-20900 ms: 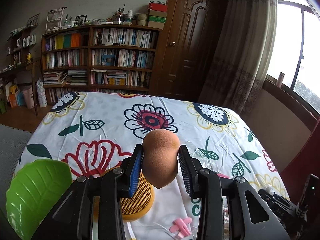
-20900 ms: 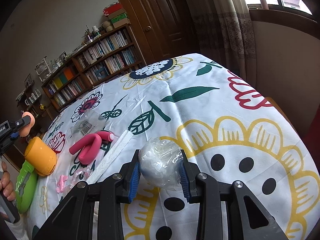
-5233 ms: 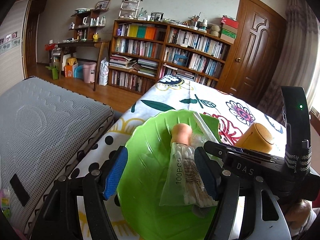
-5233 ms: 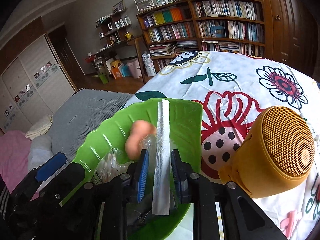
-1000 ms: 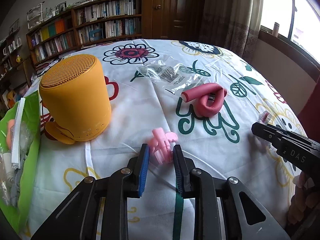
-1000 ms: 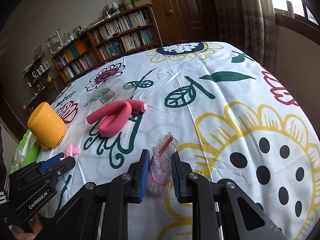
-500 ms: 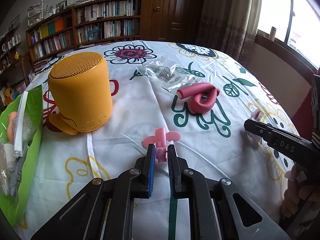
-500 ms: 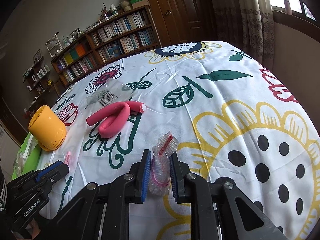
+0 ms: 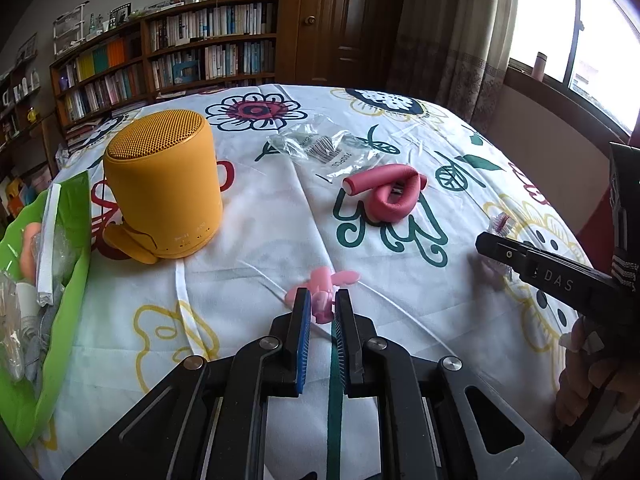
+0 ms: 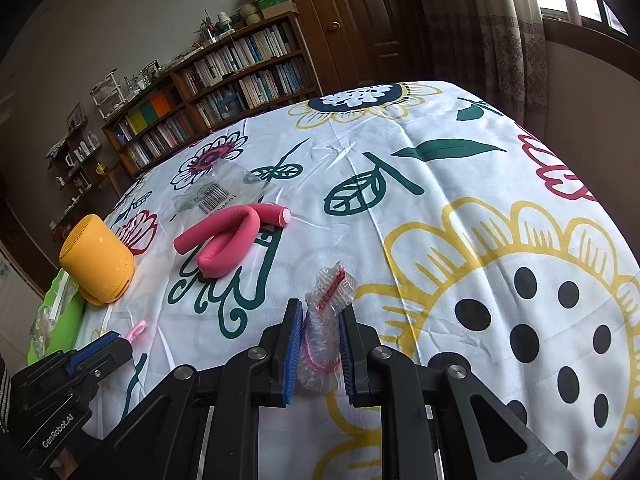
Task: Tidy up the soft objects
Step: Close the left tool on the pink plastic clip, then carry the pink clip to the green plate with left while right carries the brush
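My left gripper (image 9: 321,300) is shut on a small pink soft piece (image 9: 325,283), held just above the flowered cloth. My right gripper (image 10: 319,322) is shut on a clear crinkled packet with red and pink inside (image 10: 327,308), also just off the cloth. A bent pink foam roller (image 9: 387,193) (image 10: 232,236) lies mid-table. The green leaf-shaped tray (image 9: 76,216) (image 10: 60,320) at the left edge holds a peach sponge (image 9: 29,240), a white strip and clear packets. In the left wrist view the right gripper's arm (image 9: 560,276) is at the right, held by a hand.
A yellow cylindrical speaker (image 9: 162,184) (image 10: 98,260) stands beside the tray. A clear bag with a barcode (image 9: 320,148) (image 10: 216,192) lies behind the roller. Bookshelves (image 9: 172,60), a wooden door and a curtained window stand beyond the table.
Both grippers have lifted slightly with their objects and stay shut. The left gripper has moved a little toward the speaker side; the pink piece is off the cloth.
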The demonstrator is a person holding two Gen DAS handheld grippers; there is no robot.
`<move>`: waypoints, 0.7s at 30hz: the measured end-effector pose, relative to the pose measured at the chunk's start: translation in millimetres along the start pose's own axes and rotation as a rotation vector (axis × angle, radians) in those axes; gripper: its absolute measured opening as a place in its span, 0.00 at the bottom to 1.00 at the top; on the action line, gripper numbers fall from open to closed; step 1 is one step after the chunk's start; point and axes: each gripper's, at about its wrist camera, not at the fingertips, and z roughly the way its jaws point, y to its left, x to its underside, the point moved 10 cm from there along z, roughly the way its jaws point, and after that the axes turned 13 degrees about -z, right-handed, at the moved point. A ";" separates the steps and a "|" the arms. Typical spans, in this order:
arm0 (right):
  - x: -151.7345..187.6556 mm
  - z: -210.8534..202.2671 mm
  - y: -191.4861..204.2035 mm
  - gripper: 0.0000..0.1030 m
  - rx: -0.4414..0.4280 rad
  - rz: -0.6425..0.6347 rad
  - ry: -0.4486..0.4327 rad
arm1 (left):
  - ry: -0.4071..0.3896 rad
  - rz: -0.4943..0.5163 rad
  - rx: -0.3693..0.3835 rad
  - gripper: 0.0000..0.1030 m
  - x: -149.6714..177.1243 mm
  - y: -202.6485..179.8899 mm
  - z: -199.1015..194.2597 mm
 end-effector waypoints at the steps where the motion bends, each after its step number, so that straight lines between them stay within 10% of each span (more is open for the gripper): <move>1: 0.0 0.0 0.0 0.19 0.000 0.000 0.000 | -0.003 -0.001 0.002 0.12 -0.4 0.0 -2.0; 21: 0.0 -0.2 -1.3 0.19 -0.001 0.001 0.000 | -0.016 0.005 0.012 0.12 3.8 4.3 -17.7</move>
